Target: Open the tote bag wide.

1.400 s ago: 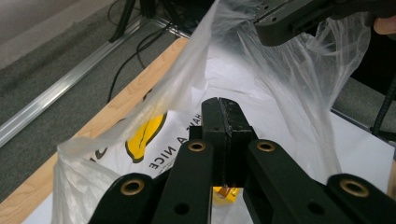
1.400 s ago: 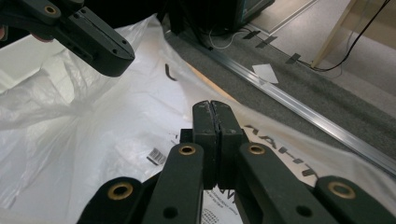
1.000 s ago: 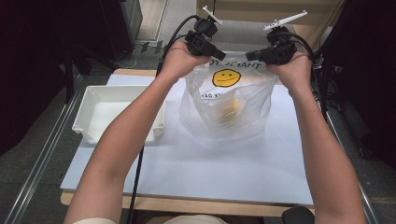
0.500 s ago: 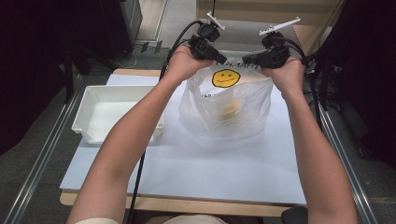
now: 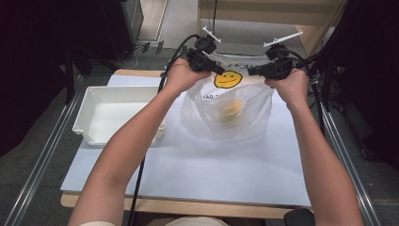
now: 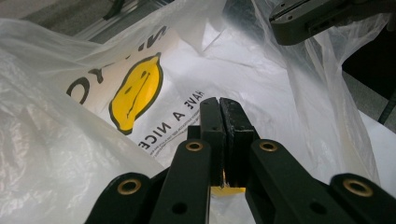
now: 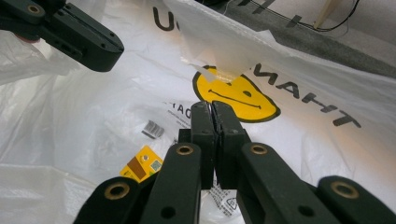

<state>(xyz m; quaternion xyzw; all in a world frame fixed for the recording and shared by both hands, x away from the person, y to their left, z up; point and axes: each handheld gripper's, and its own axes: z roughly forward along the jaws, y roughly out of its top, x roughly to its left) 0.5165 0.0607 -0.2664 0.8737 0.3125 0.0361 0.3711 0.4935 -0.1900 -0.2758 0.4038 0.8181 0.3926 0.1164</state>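
Thin, crinkled clear plastic forms one smiley-printed bag [image 5: 228, 106] at the far middle of the table [image 5: 197, 165], a yellow packet [image 7: 142, 164] inside. Left gripper [image 5: 217, 69] and right gripper [image 5: 251, 71] each pinch its rim, jaws fully closed. One white rectangular tray [image 5: 89, 123] sits left.

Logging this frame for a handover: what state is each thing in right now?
Bag: held up by its top edge, mouth open, a yellow packet inside.
Left tool: shut on bag.
Right tool: shut on bag.
Tray: upright on the table, looks empty.
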